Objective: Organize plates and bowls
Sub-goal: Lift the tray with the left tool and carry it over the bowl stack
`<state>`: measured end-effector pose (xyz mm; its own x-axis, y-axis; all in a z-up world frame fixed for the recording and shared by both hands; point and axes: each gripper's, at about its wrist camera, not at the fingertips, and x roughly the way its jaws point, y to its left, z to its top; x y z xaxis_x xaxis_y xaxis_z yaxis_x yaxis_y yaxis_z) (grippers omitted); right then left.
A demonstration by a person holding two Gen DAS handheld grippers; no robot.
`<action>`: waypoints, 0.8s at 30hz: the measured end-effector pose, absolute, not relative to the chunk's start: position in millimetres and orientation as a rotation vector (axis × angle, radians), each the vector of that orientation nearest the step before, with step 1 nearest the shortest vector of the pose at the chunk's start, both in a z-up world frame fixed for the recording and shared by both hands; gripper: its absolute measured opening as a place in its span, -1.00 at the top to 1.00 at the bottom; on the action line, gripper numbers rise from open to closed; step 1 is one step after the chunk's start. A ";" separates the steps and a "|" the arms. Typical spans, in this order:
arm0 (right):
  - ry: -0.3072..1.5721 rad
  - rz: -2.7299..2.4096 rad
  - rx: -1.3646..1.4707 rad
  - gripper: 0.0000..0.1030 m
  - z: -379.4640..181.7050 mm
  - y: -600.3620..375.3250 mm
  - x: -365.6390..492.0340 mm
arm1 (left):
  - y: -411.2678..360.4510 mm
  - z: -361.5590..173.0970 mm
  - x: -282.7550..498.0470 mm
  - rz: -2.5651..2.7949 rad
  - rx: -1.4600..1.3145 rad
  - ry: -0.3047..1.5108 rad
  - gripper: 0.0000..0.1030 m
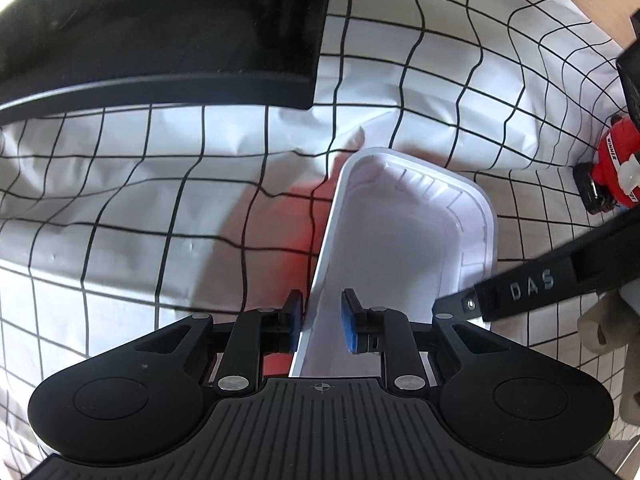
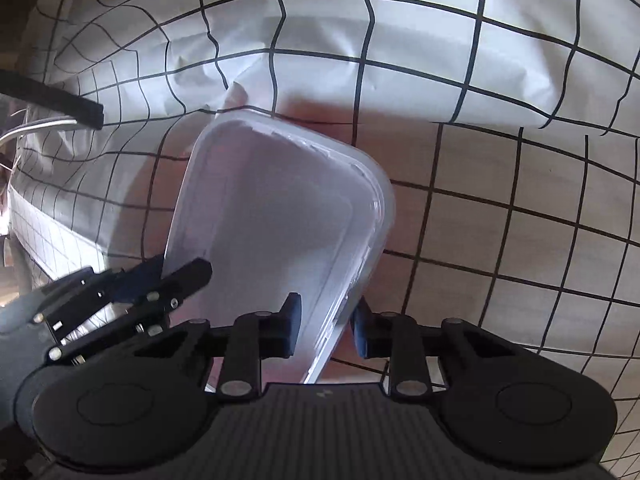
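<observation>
Both grippers point steeply down at a white cloth with a black grid point(image 1: 160, 200) spread over the tabletop. In the left wrist view the left gripper point(image 1: 322, 322) fills the lower frame, its blue-padded fingers point(image 1: 349, 326) set either side of the left rim of a white rectangular tray point(image 1: 400, 240); the left pad lies against the outside of the rim and the right pad sits inside the tray, so the fingers look closed on that rim, though a slim gap shows at the inner pad. The tray runs from the fingers up to the centre of the frame and is tilted, its left edge raised, with a reddish glow on the cloth beside it. At right the other gripper's finger enters, bearing the raised letters "DAS" point(image 1: 532, 284). At far right lies a red toy car point(image 1: 612, 160) with white stripes, one reading "WINNER". A black flat object point(image 1: 160, 20) fills the upper left. In the right wrist view the right gripper point(image 2: 326, 326) straddles the tray's point(image 2: 272, 208) right rim at lower centre, one finger inside and one outside, clamped on it. The left gripper's point(image 2: 182, 276) dark fingers hold the tray's opposite edge at lower left.
</observation>
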<state>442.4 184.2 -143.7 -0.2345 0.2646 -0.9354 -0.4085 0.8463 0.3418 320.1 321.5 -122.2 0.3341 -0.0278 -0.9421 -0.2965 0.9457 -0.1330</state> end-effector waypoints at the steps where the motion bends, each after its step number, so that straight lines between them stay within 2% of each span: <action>1: 1.693 0.628 -0.110 0.56 -143.7 183.1 442.2 | 321.6 -121.3 320.6 0.184 -0.305 1.220 0.55; 6: 1.664 0.619 -0.050 0.73 -138.9 177.0 440.3 | 323.3 -112.7 315.9 0.194 -0.313 1.199 0.56; 10: 1.519 0.676 0.026 0.73 -95.3 157.4 433.8 | 328.3 -81.4 298.4 0.178 -0.375 1.114 0.57; 18: 1.217 0.734 0.057 0.73 6.5 102.0 392.7 | 294.6 20.1 263.6 0.113 -0.348 0.897 0.58; 24: 1.108 0.755 0.104 0.73 37.2 45.3 363.8 | 247.5 55.4 237.6 0.048 -0.286 0.826 0.58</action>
<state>363.8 45.3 37.2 0.2285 0.5963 -0.7696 -0.4977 0.7509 0.4341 237.6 247.5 55.4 0.6792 -0.0686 -0.7308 -0.1526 0.9607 -0.2320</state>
